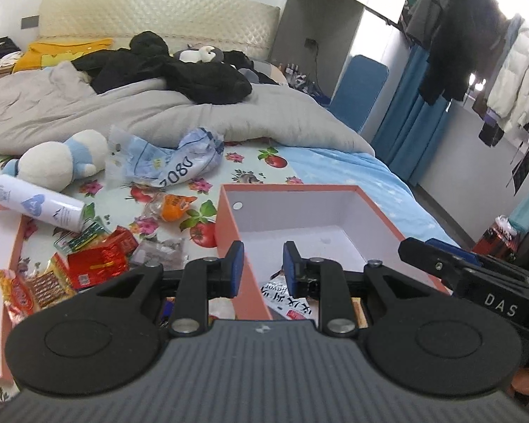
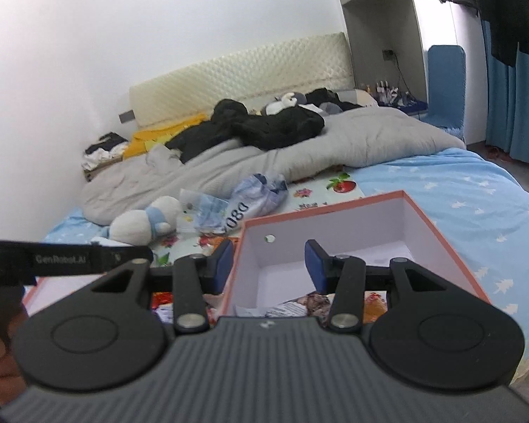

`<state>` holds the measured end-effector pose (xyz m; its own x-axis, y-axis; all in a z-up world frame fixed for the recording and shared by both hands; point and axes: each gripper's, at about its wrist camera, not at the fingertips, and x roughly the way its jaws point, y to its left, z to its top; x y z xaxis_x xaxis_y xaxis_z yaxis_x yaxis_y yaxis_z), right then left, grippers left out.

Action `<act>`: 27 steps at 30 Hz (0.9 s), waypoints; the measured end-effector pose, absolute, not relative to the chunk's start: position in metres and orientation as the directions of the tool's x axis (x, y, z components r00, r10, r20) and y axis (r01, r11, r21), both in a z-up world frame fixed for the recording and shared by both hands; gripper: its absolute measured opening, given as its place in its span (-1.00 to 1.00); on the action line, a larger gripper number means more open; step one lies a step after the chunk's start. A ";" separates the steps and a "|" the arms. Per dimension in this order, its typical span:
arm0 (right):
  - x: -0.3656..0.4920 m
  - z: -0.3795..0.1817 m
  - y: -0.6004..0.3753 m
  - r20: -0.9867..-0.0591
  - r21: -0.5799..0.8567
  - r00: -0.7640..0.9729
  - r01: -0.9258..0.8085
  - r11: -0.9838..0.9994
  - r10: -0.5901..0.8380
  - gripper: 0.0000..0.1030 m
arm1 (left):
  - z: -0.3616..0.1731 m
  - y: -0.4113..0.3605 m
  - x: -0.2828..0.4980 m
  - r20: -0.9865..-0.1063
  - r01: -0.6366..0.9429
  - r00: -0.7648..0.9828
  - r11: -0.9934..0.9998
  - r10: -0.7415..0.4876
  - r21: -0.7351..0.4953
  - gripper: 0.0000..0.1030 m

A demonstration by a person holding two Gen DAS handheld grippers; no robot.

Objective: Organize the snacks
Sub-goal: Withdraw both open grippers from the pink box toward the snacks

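Bedroom clutter fills both views: a bed with a fruit-print sheet [image 1: 250,172] and a grey duvet [image 1: 158,112] heaped at twelve o'clock. At nine o'clock in the left wrist view lies a white spray can [image 1: 35,208], a plush toy [image 1: 58,158] just behind it. Below the can, around eight o'clock, snack packets [image 1: 88,261] sit scattered on the sheet — red, gold and green wrappers, with an orange packet [image 1: 174,206] further in. The left gripper [image 1: 262,268] hangs with its jaws moderately apart and holding nothing, straddling the near left wall of the pink box [image 1: 229,222]. A printed packet [image 1: 287,299] lies inside the box at six o'clock. The right gripper [image 2: 269,266] — jaws also apart, gripping nothing — hovers over the same box's left wall.
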<state>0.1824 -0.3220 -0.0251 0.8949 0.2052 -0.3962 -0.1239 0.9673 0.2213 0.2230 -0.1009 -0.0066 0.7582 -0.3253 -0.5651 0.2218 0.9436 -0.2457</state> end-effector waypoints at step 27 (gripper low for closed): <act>0.123 -0.077 -0.211 -0.455 0.171 0.843 -0.234 0.957 0.287 -0.08 | -0.058 0.015 0.118 -0.573 0.057 0.806 0.982 -0.153 -0.181 0.15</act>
<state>0.1227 -0.2114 -0.0770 0.8429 0.2871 -0.4550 -0.2337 0.9571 0.1711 0.1180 0.0153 -0.0584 0.8055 -0.1526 -0.5726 0.0573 0.9818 -0.1810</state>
